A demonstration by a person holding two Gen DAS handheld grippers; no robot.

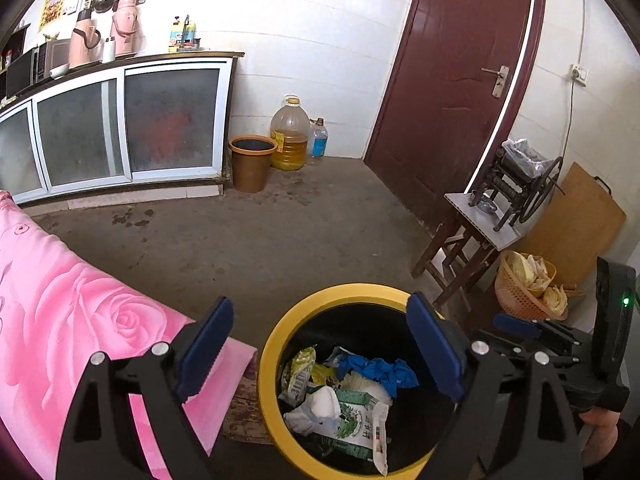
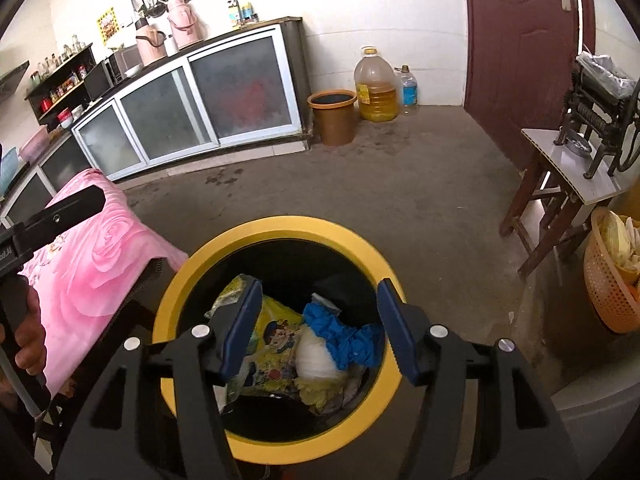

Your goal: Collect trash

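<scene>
A yellow-rimmed black trash bin [image 1: 276, 344] [image 2: 200, 256] stands on the concrete floor beside a table with a pink rose cloth [image 1: 80, 320] [image 2: 100, 248]. Inside lie a blue crumpled glove [image 1: 380, 372] [image 2: 340, 336], a yellow snack wrapper [image 2: 272, 344], a white wad [image 1: 324, 402] [image 2: 316, 356] and a green-and-white packet [image 1: 356, 424]. My left gripper [image 1: 320, 356] hangs open over the bin's left rim with nothing between its fingers. My right gripper [image 2: 318, 330] is open above the bin's mouth, also with nothing held; it shows at the right edge of the left wrist view [image 1: 516, 326].
A brown bucket [image 1: 252, 162] [image 2: 334, 114], an oil jug [image 1: 290, 134] [image 2: 376, 88] and a water bottle [image 1: 318, 142] stand by the far wall. A wooden stool with a hand-crank machine [image 1: 512, 184] [image 2: 600, 120] and an orange basket [image 1: 528, 292] [image 2: 612, 276] are at right. A hand [image 2: 28, 336] holds the left gripper's handle.
</scene>
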